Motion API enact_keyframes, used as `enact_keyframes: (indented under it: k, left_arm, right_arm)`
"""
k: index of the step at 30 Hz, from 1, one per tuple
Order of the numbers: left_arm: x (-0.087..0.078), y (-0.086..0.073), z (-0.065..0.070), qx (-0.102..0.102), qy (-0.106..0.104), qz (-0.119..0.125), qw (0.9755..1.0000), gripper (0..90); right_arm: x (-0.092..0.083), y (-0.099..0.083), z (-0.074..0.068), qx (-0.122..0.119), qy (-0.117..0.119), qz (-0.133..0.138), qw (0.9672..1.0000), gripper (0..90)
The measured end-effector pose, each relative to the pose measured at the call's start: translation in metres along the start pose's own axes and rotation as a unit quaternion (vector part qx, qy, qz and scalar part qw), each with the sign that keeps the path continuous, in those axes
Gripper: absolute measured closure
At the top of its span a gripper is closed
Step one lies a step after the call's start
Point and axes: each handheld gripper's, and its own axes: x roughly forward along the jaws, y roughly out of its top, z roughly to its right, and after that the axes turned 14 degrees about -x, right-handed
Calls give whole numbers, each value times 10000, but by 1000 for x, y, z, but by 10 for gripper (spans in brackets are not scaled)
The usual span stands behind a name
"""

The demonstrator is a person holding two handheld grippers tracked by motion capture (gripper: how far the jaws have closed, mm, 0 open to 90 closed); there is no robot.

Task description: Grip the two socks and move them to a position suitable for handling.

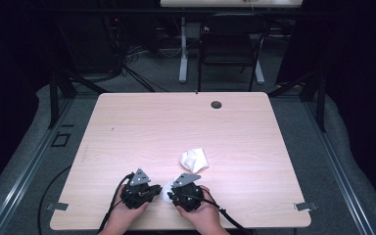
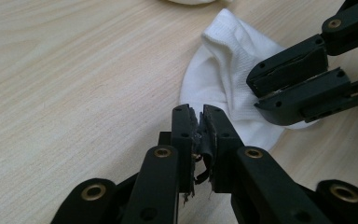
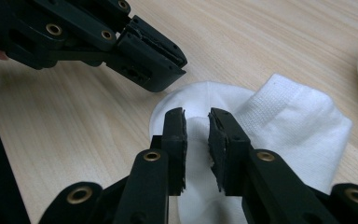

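At the six o'clock edge of the pale wooden table (image 1: 142,127), high view: left gripper (image 1: 152,190) and right gripper (image 1: 172,192), tips turned toward each other, each held by a hand rising from the bottom edge. Between them, a flat white sock (image 1: 167,192), partly covered by the tips. Just beyond, toward one o'clock of the pair, a second white sock (image 1: 194,159), crumpled, apart from both grippers. Farther off, near the table's twelve o'clock edge, a small dark grommet (image 1: 216,104).

Left gripper view: left gripper (image 2: 200,119) with jaws nearly together, a thin slit between the worn pads, nothing gripped; tips at the rim of the flat white sock (image 2: 223,79), with the right gripper (image 2: 256,95) lying on the fabric at two o'clock.

Right gripper view: right gripper (image 3: 196,119) with jaws narrowly parted above the flat white sock (image 3: 289,121), cloth visible through the gap, pads not pressing on it; left gripper (image 3: 179,63) at eleven o'clock, its tip at the sock's rim.
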Motion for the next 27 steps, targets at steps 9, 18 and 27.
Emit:
enact_keyframes:
  k: [9,18,27]
  left_arm:
    - [4,-1,0,69,18,-89,9999,846]
    - [4,-1,0,89,32,-95,9999,851]
    - [4,-1,4,117,-84,-88,9999,848]
  right_arm:
    - [7,-4,-3,-103,-65,-103,9999,749]
    - [6,-7,-1,-94,-149,-121,9998,849]
    - [-3,-4,4,264,-39,124,9996,874]
